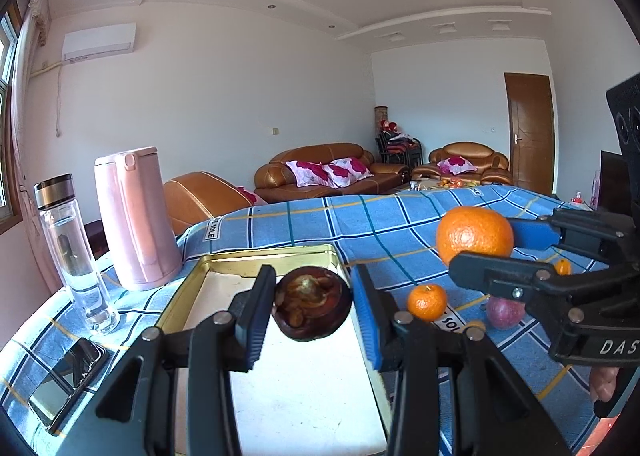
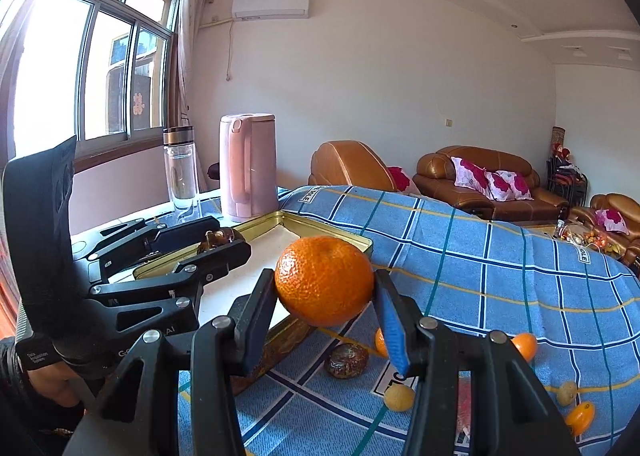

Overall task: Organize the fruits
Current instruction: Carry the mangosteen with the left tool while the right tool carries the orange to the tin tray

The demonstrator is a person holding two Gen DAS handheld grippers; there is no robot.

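While hand-held gripper clamps orange, above tray

The right tongs clamp a large orange above the blue checked bench, beside a gold tin tray. The left tongs grip a dark mangosteen over the tray, and small fruits lie below.

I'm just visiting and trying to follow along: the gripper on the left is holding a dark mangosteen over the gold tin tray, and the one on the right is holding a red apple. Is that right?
Not quite. The right gripper holds a large orange, not a red apple, as the right wrist view shows. The left gripper does hold the dark mangosteen over the gold tin tray.
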